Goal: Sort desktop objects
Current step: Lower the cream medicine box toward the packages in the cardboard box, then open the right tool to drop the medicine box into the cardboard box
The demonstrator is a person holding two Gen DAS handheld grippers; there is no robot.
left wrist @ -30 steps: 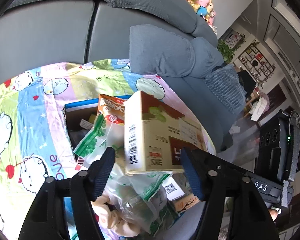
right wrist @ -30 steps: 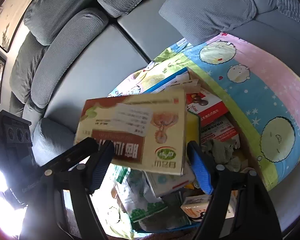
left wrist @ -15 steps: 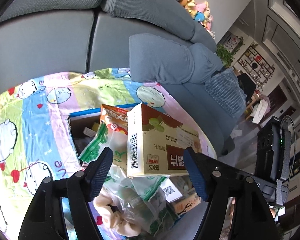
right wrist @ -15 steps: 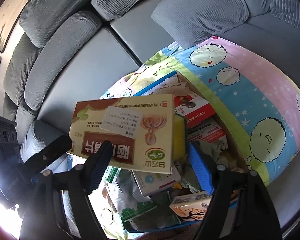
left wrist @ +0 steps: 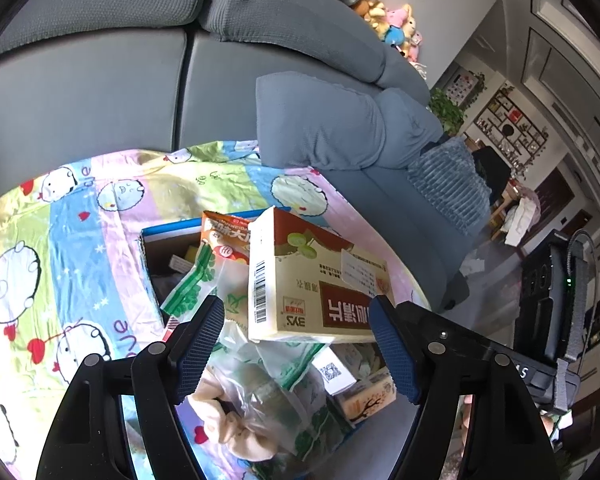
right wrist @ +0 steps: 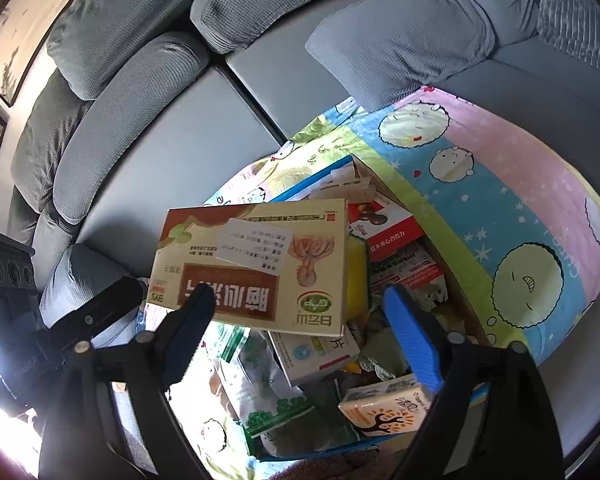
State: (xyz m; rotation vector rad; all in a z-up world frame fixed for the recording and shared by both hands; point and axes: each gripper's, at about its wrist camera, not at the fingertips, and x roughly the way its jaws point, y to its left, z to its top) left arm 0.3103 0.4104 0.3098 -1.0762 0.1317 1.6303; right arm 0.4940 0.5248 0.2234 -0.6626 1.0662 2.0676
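From the left wrist, the left gripper (left wrist: 296, 340) has its jaws opening, pads clear of the medicine box (left wrist: 312, 284), which lies on top of the heap in the cardboard box (left wrist: 148, 248); bags and small packets are piled under it. From the right wrist, the right gripper (right wrist: 300, 334) is likewise opening, nothing pinched, the medicine box (right wrist: 256, 264) resting on the pile beyond its fingers. The carton looks crammed, so sorting seems well along, though what remains outside it is out of view.
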